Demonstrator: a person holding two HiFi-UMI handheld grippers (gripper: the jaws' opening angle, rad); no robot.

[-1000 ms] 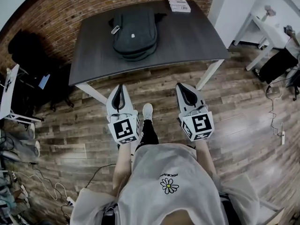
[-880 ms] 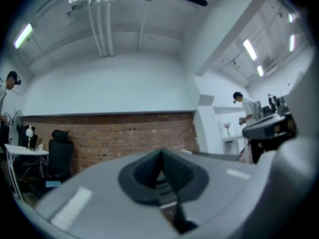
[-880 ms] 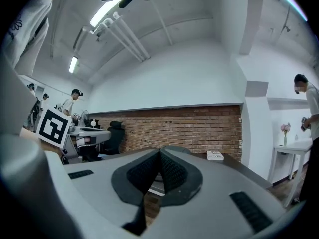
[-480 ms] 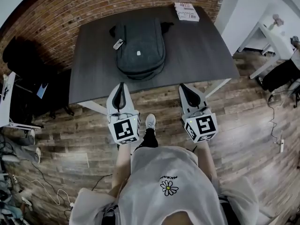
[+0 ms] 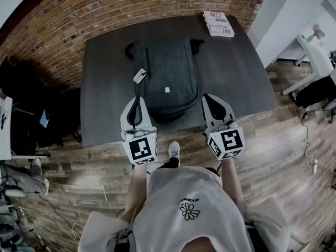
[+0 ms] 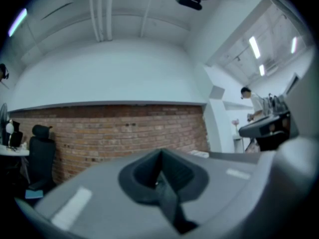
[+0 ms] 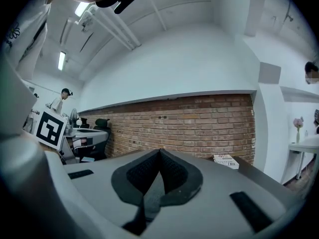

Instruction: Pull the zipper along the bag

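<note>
1. A dark grey, soft fabric backpack (image 5: 170, 77) is lying flat in the middle of the dark rectangular tabletop (image 5: 105, 104), its far end pointing toward the red brick wall (image 5: 131, 4).
2. The left gripper (image 5: 137, 97) and right gripper (image 5: 206, 95) are hovering at the table's near edge, flanking the bag, jaws pressed together and holding nothing.
3. The bag is looking light and floppy, likely bunching under a pull. One gripper should be pinning fabric while the other is pinching the pull, possibly at the small white tag (image 5: 139, 76).
4. Bare tabletop is lying open on both sides, and the white printed box (image 5: 218, 23) is sitting well apart at the far corner.
</note>
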